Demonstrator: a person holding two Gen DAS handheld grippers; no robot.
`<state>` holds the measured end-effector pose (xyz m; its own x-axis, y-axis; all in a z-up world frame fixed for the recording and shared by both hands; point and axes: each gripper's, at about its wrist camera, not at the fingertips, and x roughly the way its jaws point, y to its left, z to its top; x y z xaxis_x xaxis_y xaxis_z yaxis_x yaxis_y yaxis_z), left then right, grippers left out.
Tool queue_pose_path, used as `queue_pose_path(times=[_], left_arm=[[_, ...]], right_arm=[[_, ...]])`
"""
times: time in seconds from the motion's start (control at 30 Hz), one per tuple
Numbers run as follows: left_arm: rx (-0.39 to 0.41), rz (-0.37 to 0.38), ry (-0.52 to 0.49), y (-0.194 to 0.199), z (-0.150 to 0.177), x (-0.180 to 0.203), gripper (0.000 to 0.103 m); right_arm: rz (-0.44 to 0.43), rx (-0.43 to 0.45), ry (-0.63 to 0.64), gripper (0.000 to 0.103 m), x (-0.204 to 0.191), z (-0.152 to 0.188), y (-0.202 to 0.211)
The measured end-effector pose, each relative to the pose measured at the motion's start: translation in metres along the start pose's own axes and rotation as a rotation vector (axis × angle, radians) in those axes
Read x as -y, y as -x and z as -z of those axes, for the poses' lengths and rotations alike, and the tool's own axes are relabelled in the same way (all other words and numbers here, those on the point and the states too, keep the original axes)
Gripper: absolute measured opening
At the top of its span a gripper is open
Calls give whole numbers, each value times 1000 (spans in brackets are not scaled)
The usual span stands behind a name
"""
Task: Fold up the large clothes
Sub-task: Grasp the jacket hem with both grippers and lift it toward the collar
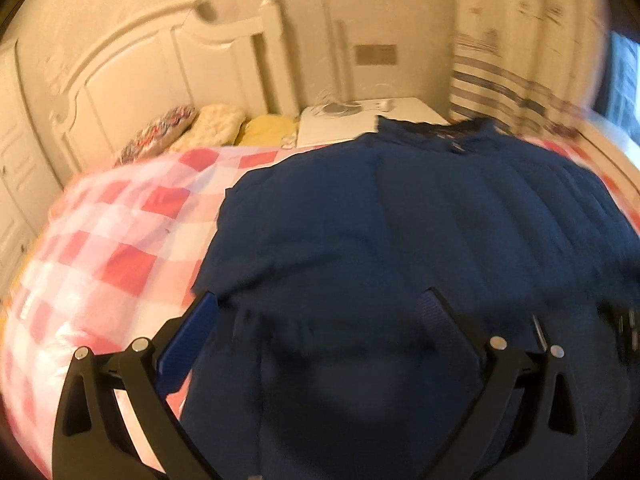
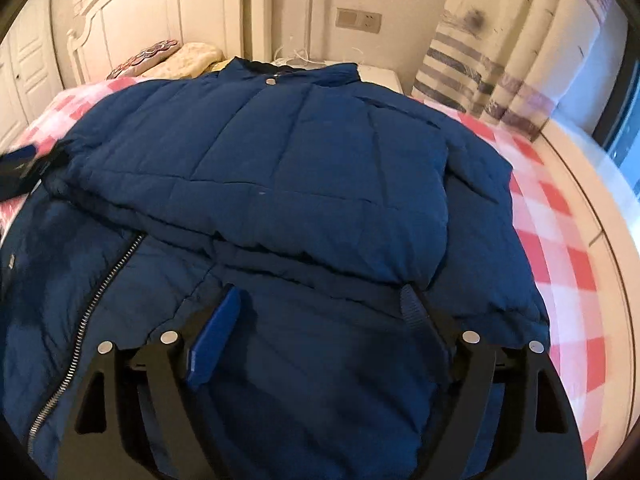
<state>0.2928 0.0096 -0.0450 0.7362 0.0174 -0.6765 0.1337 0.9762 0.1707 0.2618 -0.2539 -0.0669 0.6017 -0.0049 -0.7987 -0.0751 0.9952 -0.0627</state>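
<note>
Navy puffer jacket (image 2: 280,160) spread across the checked bed (image 2: 560,220), collar toward the headboard (image 2: 160,12); left hand-held gripper (image 1: 320,304) and right hand-held gripper (image 2: 320,300) both spread wide above jacket, pinching nothing.

A bed covered by a red, pink and white checked quilt (image 1: 120,248) fills the near ground. At its far left end stands a carved white wooden headboard (image 1: 160,68) with a turned corner post. Against the headboard lie three cushions in a row: a red-and-blue patterned one (image 1: 160,132), a cream fluffy one (image 1: 214,124) and a yellow one (image 1: 268,130). Right of the bed's far end is a white bedside cabinet (image 1: 340,122) with a tangle of white cable on top. A beige wall socket plate (image 2: 358,20) sits above it. Cream curtains with grey-blue stripes (image 2: 460,64) hang at far right, beside a dark window (image 2: 628,120).
</note>
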Motion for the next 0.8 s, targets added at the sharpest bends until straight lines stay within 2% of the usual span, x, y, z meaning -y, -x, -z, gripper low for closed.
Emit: queue_pose_path(times=[0.07, 0.13, 0.27, 0.3, 0.4, 0.47, 0.53, 0.6, 0.67, 0.73, 0.8], left_arm=[[8, 15, -39, 15, 12, 4, 101], [-2, 14, -49, 16, 13, 7, 101], [-6, -7, -22, 0, -9, 14, 101], [-13, -10, -20, -7, -13, 17, 101], [-111, -36, -23, -40, -10, 25, 101], [-90, -17, -7, -48, -1, 23, 101], [-83, 11, 19, -46, 1, 16, 101], [-89, 10, 37, -39, 3, 8, 101], [-59, 29, 46, -18, 10, 2, 100], [-23, 63, 1, 5, 21, 3, 101], [-24, 62, -60, 13, 31, 9, 101]], right_arm=[[-13, 50, 20, 79, -9, -1, 17], [10, 112, 50, 79, -19, -7, 28], [24, 205, -16, 78, -17, -30, 29], [18, 203, -25, 79, -16, -33, 24], [1, 75, 3, 83, -19, -34, -17], [4, 84, 57, 89, -26, -29, -22], [2, 71, 67, 89, -27, -29, -19], [-13, 46, 48, 89, -25, -27, -7], [-79, 53, 39, 88, -28, -18, 13], [-128, 79, 96, 88, -37, -4, 34], [-140, 35, 159, 88, -48, 11, 35]])
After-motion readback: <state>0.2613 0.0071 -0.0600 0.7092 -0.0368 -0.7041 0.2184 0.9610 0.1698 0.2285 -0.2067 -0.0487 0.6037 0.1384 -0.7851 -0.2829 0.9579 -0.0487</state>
